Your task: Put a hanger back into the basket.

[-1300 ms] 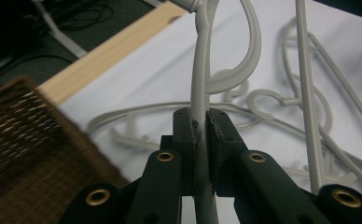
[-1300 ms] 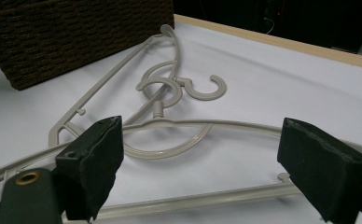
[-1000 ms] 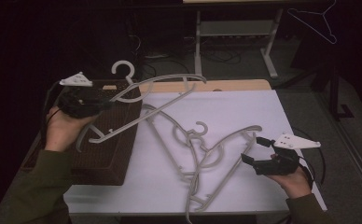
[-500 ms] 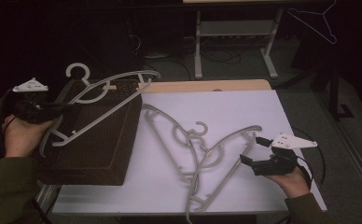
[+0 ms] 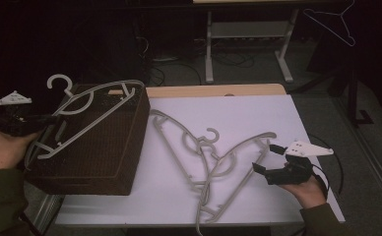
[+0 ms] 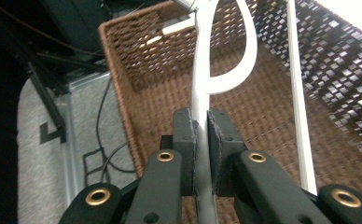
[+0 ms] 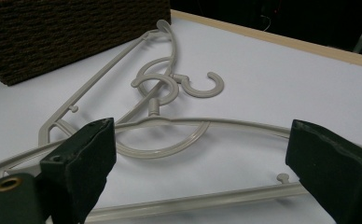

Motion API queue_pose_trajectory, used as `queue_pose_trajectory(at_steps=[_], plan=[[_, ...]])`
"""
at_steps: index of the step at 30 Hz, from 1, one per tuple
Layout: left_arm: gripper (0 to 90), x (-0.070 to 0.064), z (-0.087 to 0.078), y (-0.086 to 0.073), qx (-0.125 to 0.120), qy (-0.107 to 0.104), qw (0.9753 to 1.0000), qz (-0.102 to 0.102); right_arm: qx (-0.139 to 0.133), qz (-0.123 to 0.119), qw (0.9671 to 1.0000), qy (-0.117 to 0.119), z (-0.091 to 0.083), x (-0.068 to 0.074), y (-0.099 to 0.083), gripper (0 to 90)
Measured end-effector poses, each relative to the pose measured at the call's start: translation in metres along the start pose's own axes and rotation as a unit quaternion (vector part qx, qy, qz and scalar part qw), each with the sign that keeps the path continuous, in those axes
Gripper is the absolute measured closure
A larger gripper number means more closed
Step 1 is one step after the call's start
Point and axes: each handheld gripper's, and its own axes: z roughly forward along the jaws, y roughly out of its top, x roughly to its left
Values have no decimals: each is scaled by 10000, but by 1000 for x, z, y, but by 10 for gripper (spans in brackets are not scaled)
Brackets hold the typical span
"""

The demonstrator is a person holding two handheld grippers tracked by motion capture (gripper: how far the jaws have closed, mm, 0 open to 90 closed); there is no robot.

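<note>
Dim surroundings with cables on the floor frame a white tabletop [image 5: 258,118] edged in pale wood at its far side. At its left end stands a dark brown woven basket [image 5: 105,162]. Over the basket's open top lies a pale grey plastic hanger [image 5: 88,118], its hook pointing up and away at the far left corner, its curved shoulder bar and straight bottom bar spanning the rim. The left hand-held gripper [image 6: 201,140] is clenched on a thin bar of this hanger, the pads pressed flat against both sides of it, with the basket's weave showing below. Two more grey hangers [image 5: 204,157] lie tangled on the tabletop just right of the basket, hooks interlocked near the middle. The right hand-held gripper [image 7: 198,158] hovers low over them with its jaws spread wide, gripping nothing. Compared with half a second ago, the left hand has shifted slightly right and the held hanger sits more squarely over the basket; the right side is unchanged
</note>
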Motion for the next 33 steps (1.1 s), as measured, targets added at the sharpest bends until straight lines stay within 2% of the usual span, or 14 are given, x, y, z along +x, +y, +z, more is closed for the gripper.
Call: queue_pose_trajectory(at_steps=[7, 10, 15, 22, 24, 26, 28, 29, 33], plan=[[829, 6, 10, -8, 71, 31, 9999, -125, 5, 1, 10000, -11, 0, 0, 0, 82], [829, 7, 13, -10, 242, 189, 9995, -49, 2, 13, 10000, -14, 0, 0, 0, 82], [829, 2, 24, -16, 282, 86, 9996, -50, 16, 18, 10000, -17, 0, 0, 0, 82], [827, -5, 41, -21, 529, -29, 9986, -40, -12, -1, 10000, -25, 0, -1, 0, 83], [822, -5, 44, -25, 579, -127, 9982, -65, -9, 13, 10000, -27, -1, -1, 0, 83], [801, -4, 44, -28, 525, -267, 9981, -179, -14, 6, 10000, -32, -1, -1, 0, 83], [709, -2, 42, -30, 343, -300, 9985, -308, -8, 2, 10000, -30, -1, -1, 0, 83], [690, -1, 41, -31, 300, -360, 9981, -392, -6, 0, 10000, -27, -1, -1, 0, 83], [594, -2, 35, -29, 67, -492, 9974, -514, 1, -15, 10000, -19, 0, 0, 0, 83]])
